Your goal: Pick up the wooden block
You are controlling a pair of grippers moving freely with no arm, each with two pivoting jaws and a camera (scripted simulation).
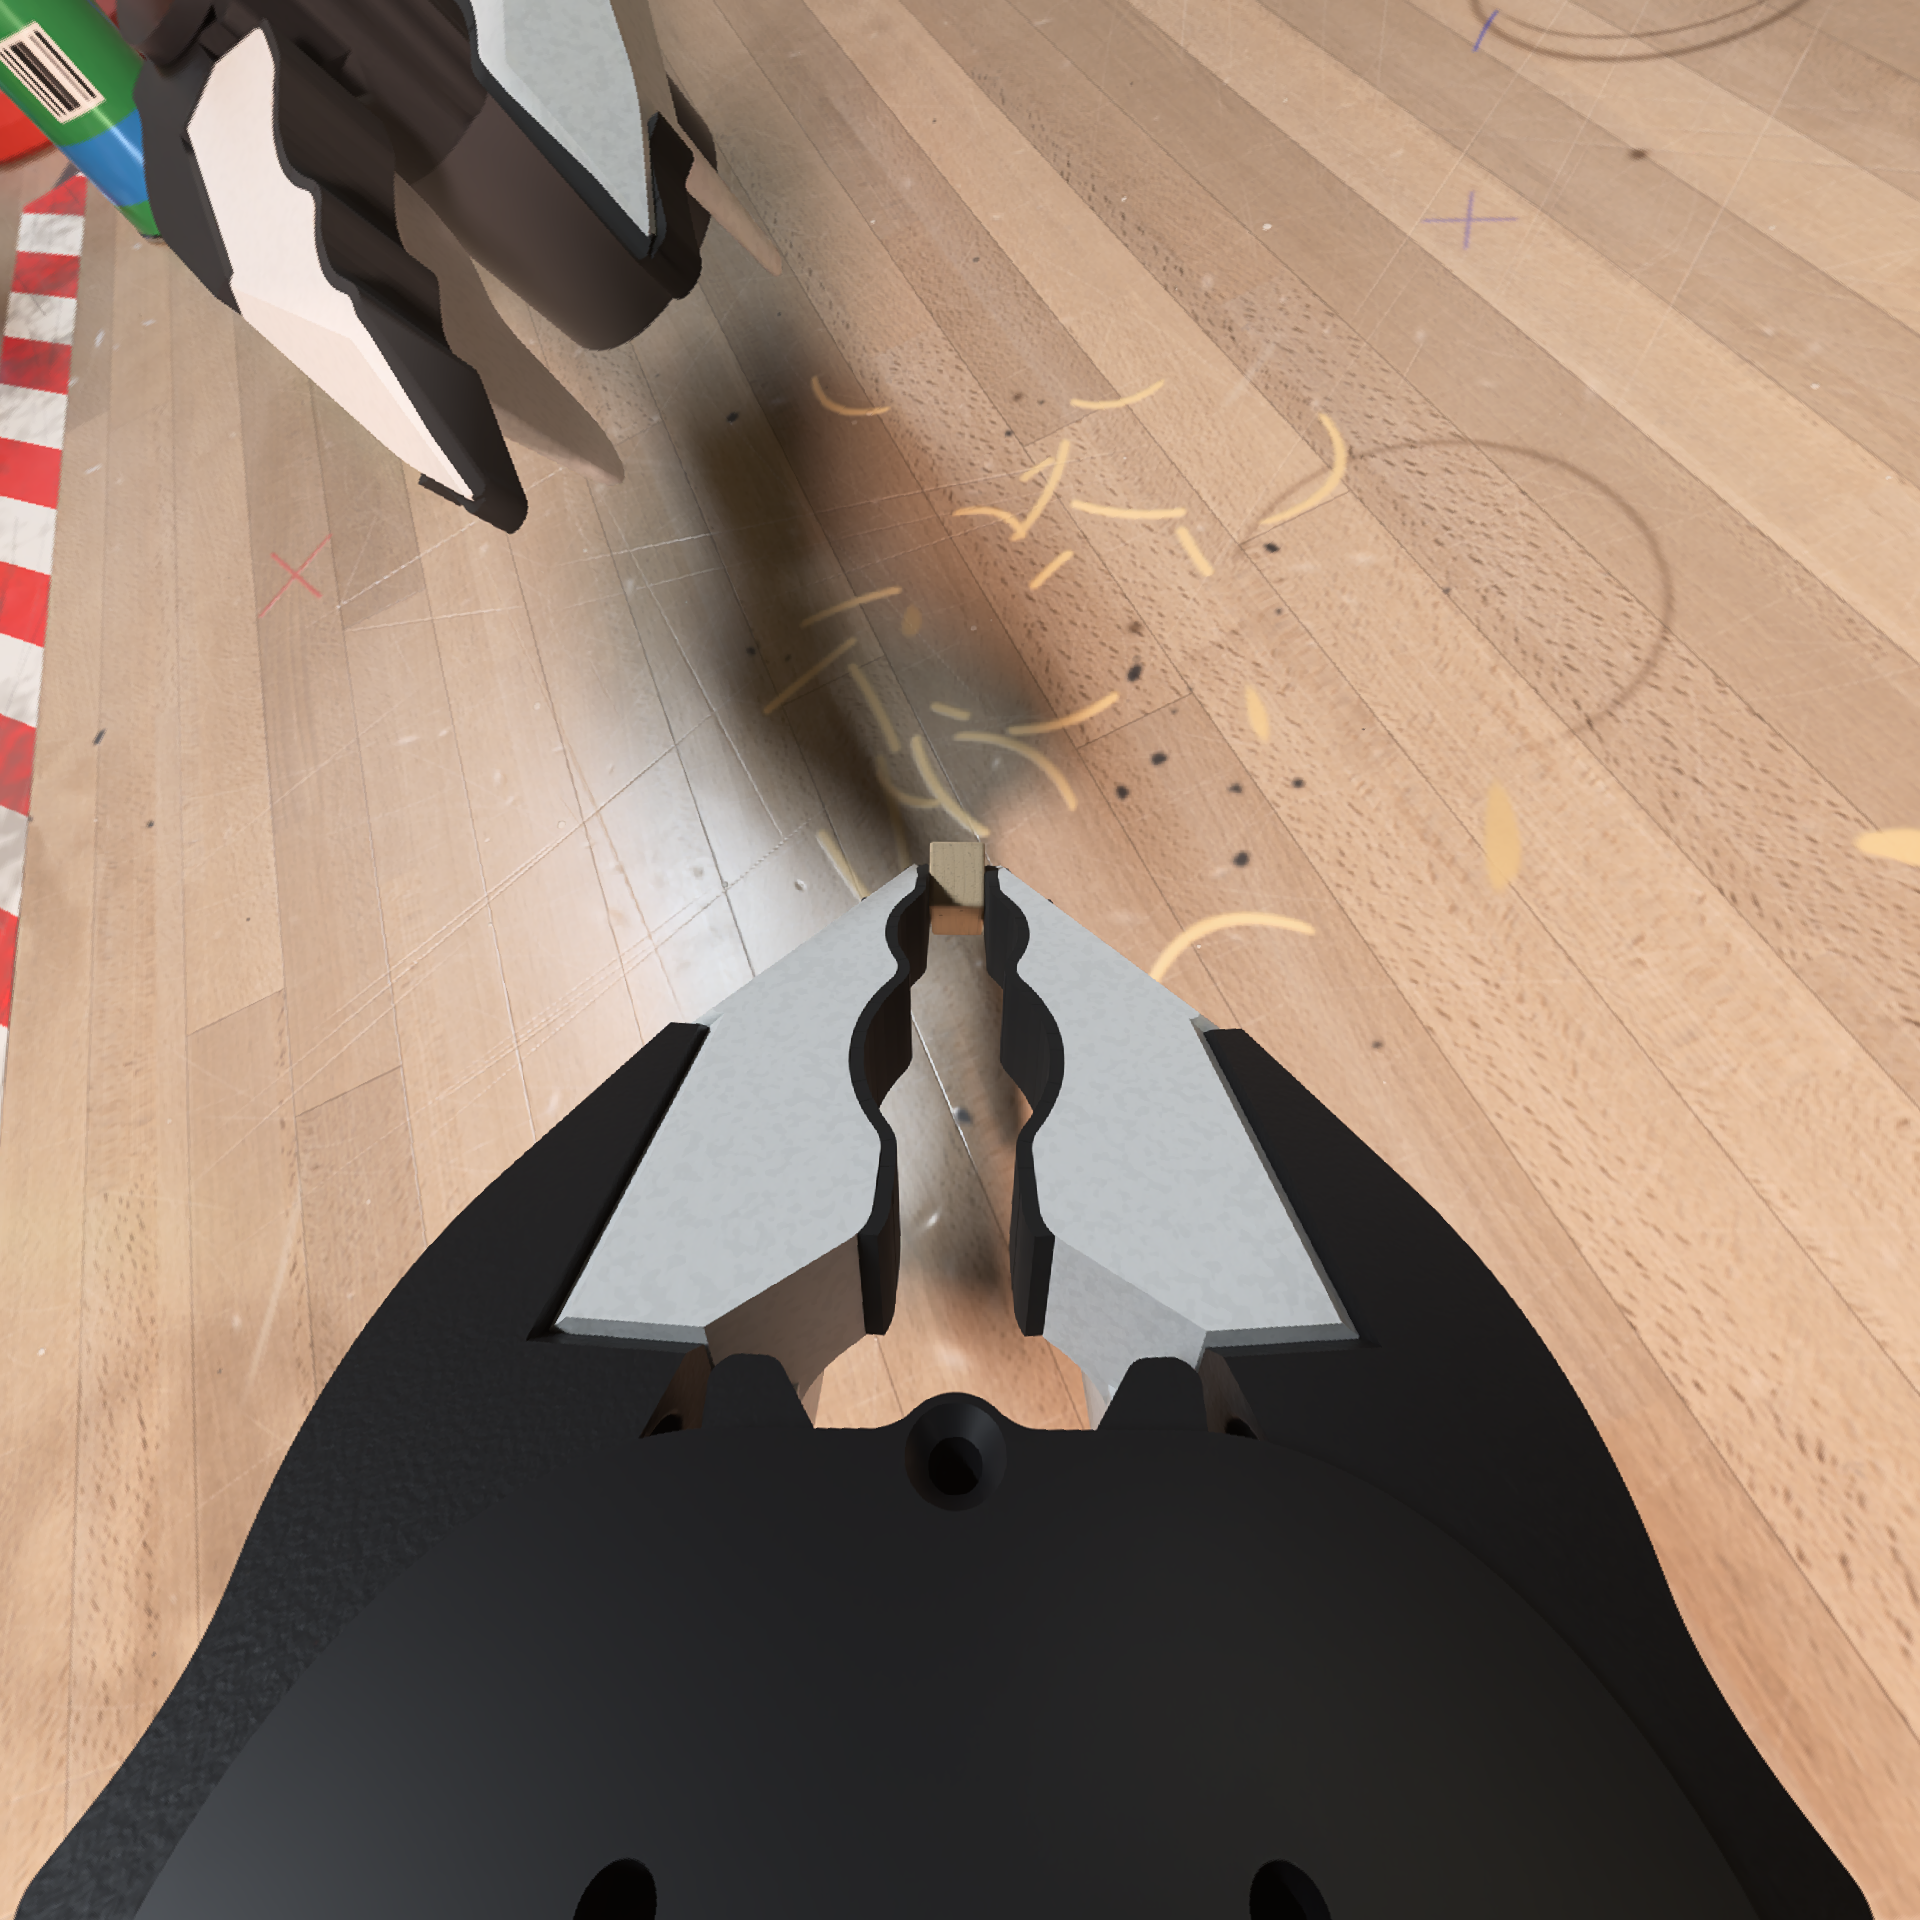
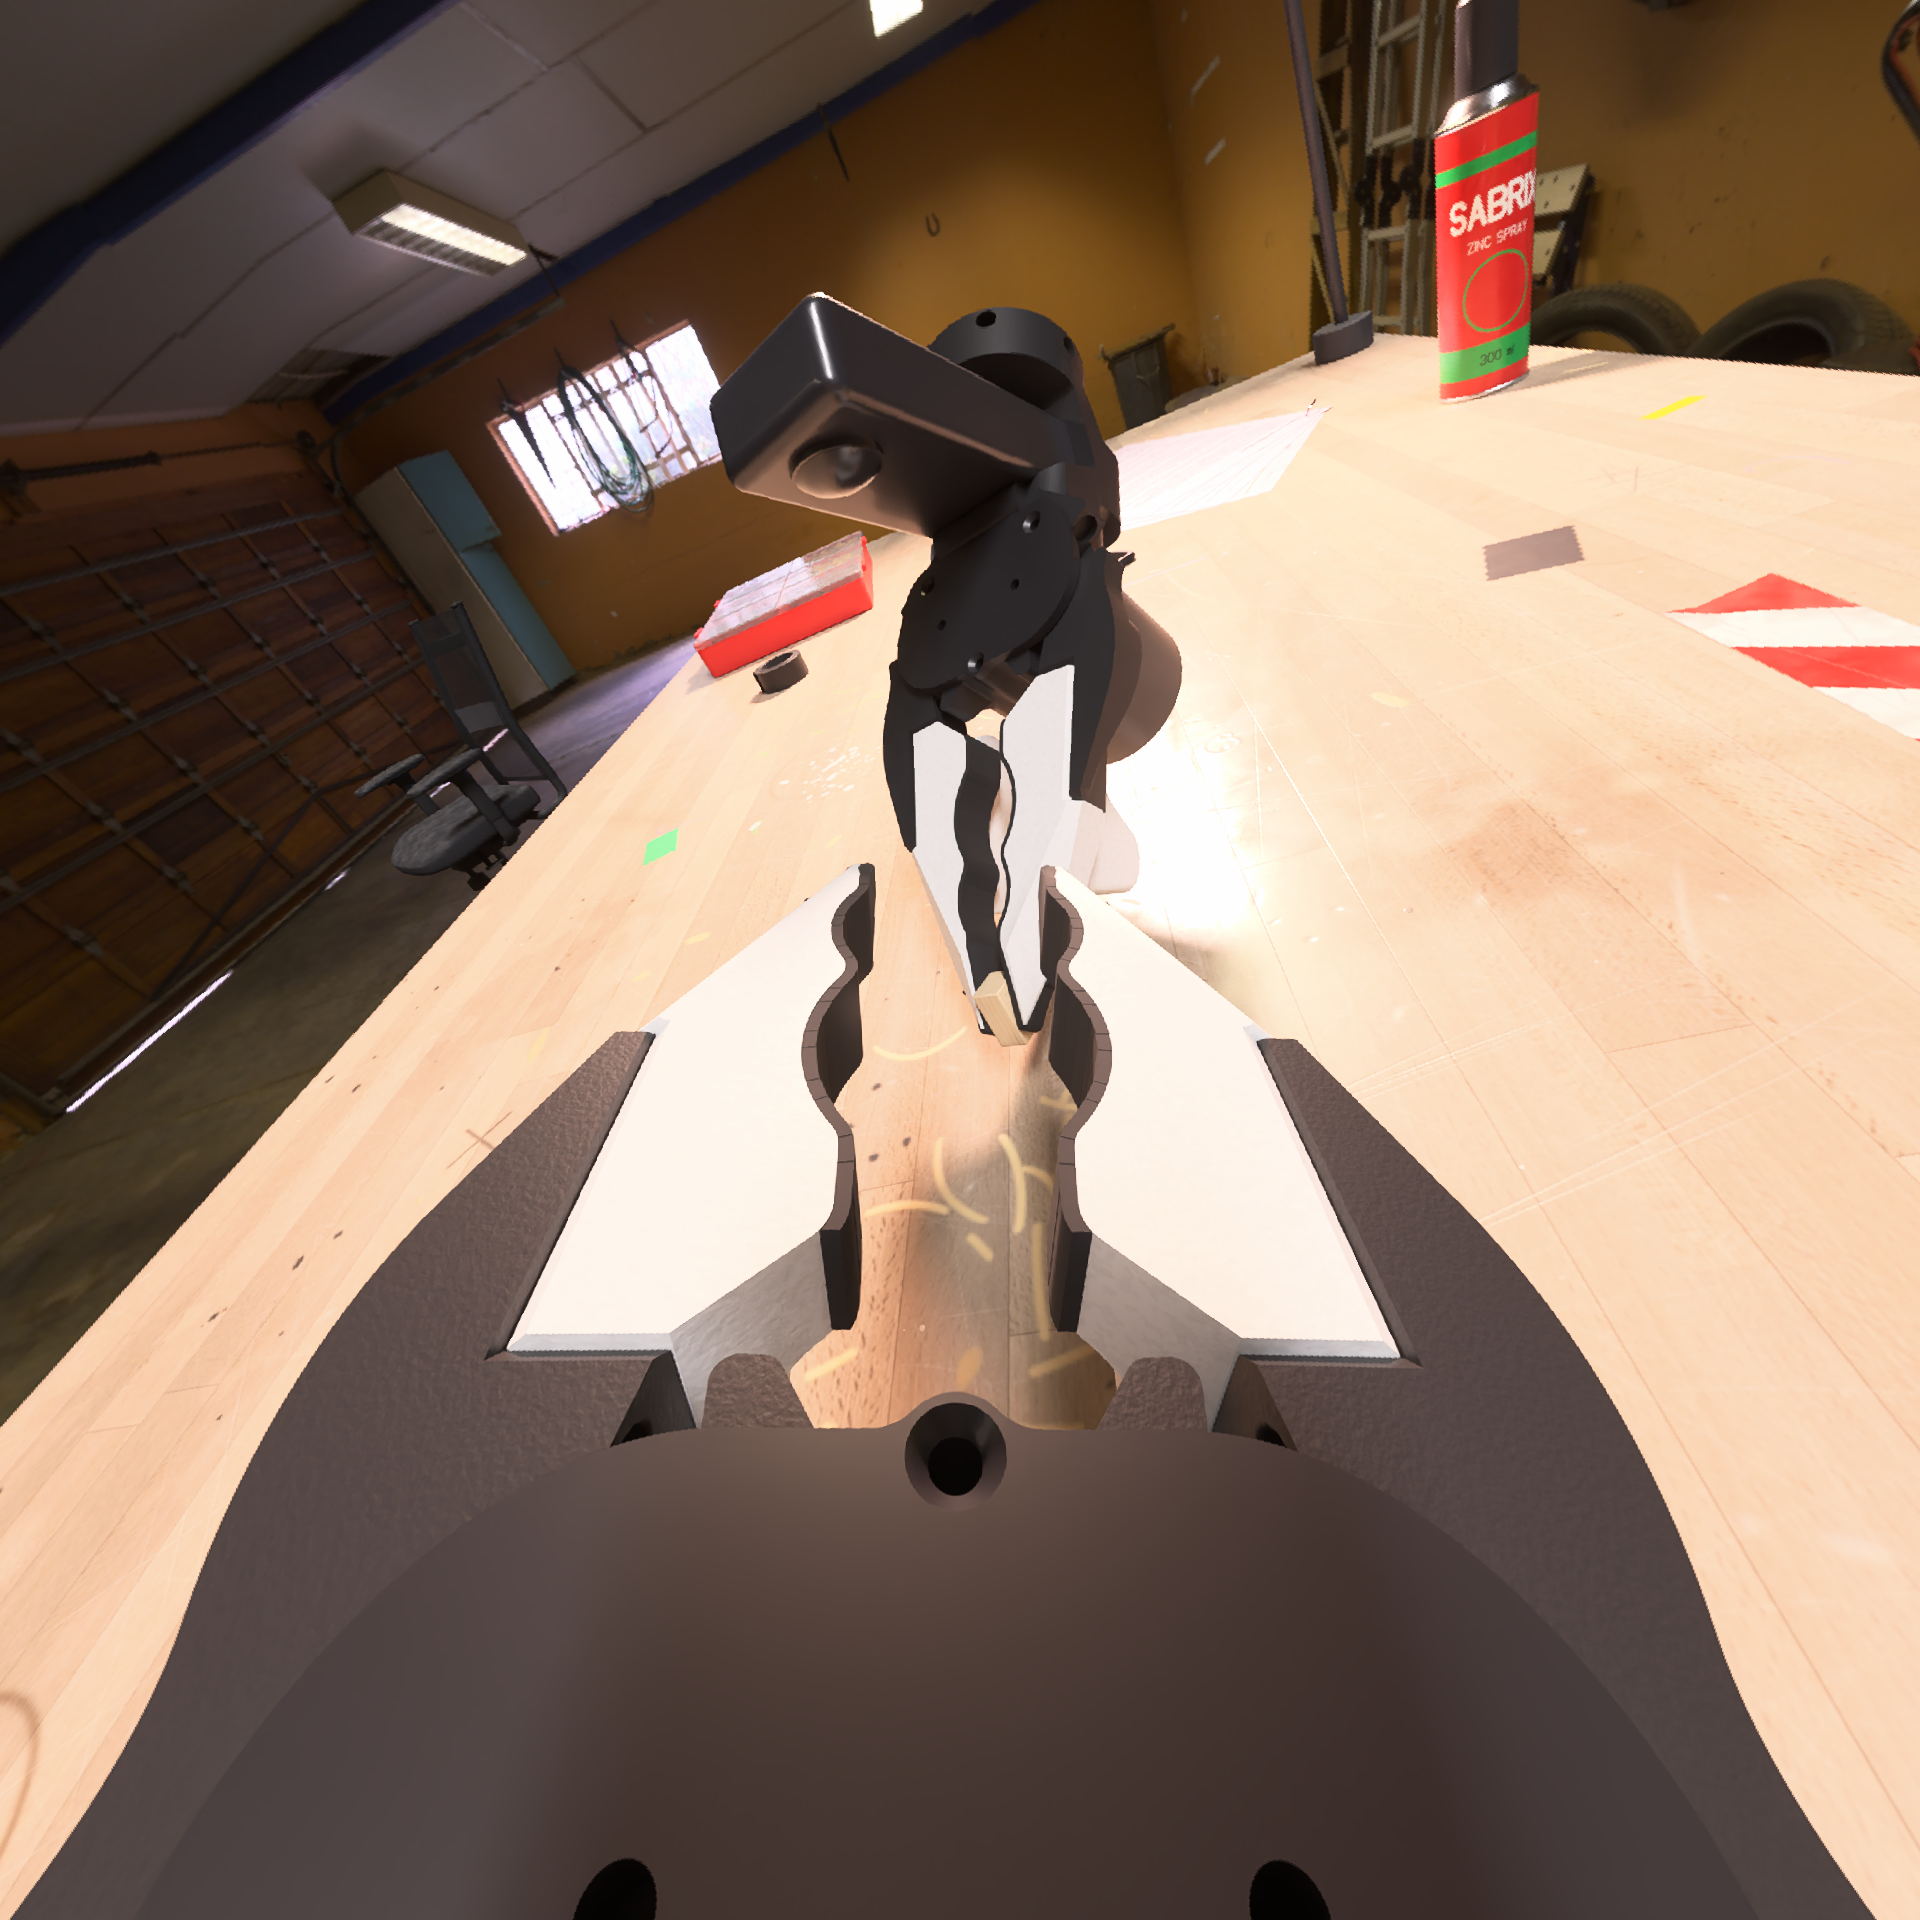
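The wooden block [image 1: 956, 864] is a small pale cube. My left gripper [image 1: 956, 885] is shut on it at the very fingertips, at or just above the wooden bench top [image 1: 1455, 1143]. The right wrist view shows that left gripper [image 2: 1006, 1023] straight ahead, pointing down with the block [image 2: 1000, 1006] pinched at its tips. My right gripper [image 2: 958, 894] is open and empty, low over the bench, its fingers aimed at the block from a short way off. It also shows in the left wrist view at the upper left [image 1: 571, 374], jaws apart.
Wood shavings [image 1: 1039, 520] lie scattered between the grippers. A red and green spray can [image 2: 1486, 239] stands far right, by red-white striped tape [image 2: 1818, 644]. A red box [image 2: 790, 613] and a black ring [image 2: 779, 672] sit near the bench's far left edge.
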